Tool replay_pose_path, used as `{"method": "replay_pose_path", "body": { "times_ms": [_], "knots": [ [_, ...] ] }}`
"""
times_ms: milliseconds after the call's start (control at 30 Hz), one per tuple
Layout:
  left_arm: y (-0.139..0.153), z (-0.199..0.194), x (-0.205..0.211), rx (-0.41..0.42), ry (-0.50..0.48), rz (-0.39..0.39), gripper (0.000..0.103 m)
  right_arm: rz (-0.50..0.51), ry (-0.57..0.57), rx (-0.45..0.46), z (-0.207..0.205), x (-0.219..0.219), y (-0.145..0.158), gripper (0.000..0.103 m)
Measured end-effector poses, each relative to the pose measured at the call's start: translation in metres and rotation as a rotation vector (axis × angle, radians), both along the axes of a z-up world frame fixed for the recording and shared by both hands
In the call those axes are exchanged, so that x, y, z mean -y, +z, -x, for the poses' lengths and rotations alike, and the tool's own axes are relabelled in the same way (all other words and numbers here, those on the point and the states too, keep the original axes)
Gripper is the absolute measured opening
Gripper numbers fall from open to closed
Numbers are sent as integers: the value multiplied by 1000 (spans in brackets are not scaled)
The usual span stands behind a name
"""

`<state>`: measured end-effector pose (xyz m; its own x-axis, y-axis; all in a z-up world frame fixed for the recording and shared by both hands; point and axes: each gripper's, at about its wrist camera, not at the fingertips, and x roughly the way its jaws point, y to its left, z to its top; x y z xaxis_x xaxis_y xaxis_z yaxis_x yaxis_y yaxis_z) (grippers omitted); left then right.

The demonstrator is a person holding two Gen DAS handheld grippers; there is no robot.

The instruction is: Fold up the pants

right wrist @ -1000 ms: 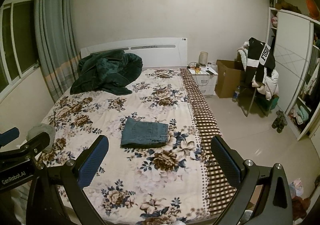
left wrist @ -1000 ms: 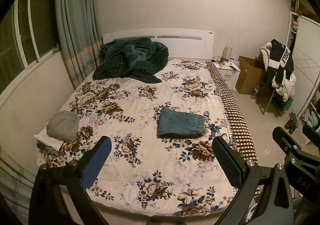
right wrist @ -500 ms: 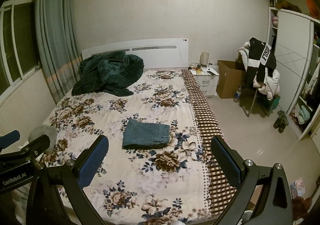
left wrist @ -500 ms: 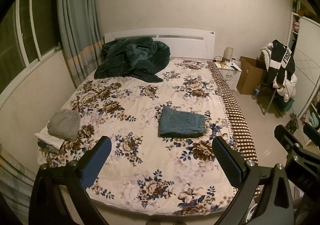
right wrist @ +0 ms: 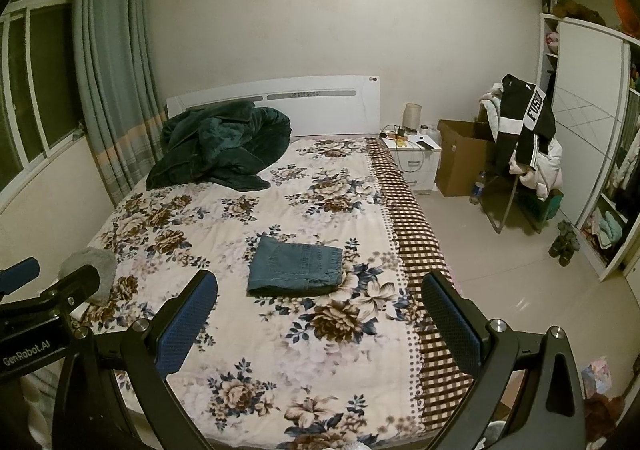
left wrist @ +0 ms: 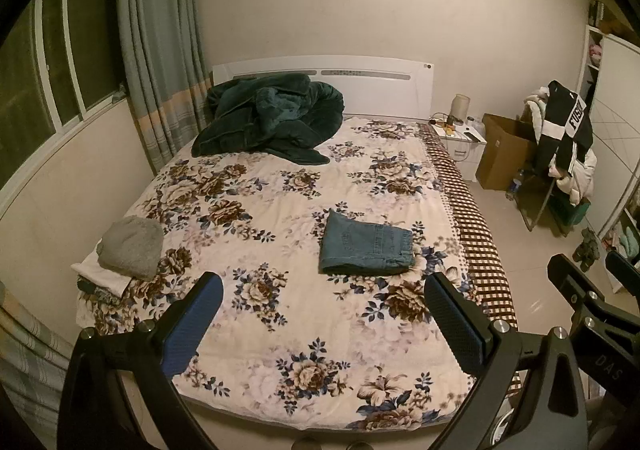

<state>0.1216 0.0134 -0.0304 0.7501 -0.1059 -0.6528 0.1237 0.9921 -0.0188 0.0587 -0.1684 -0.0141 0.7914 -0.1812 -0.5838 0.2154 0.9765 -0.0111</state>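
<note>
Both claws hang released and empty, well back from the near edge of the bed [left wrist: 280, 382]: left claw [left wrist: 322, 324], right claw [right wrist: 320, 320]. Folded into a compact rectangle, the pants [left wrist: 366, 244] lie flat on the floral cover, right of centre. Judged from this, folding looks finished; the sound move is to keep clear and not disturb the stack. Whether its hidden layers sit even cannot be told. A grey garment [left wrist: 132, 246] at the left is partly cut off.

"GenRobot.AI" marks the left gripper [right wrist: 28, 346]; "FUS" shows on the black jacket [right wrist: 528, 121].
</note>
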Motion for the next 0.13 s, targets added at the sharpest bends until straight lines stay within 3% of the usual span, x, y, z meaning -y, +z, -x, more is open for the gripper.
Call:
{"method": "replay_pose_path", "body": {
  "times_ms": [133],
  "knots": [
    [1,1,-5,5,9,4,103,1,-3,1,1,-1,0,103]
  ]
}}
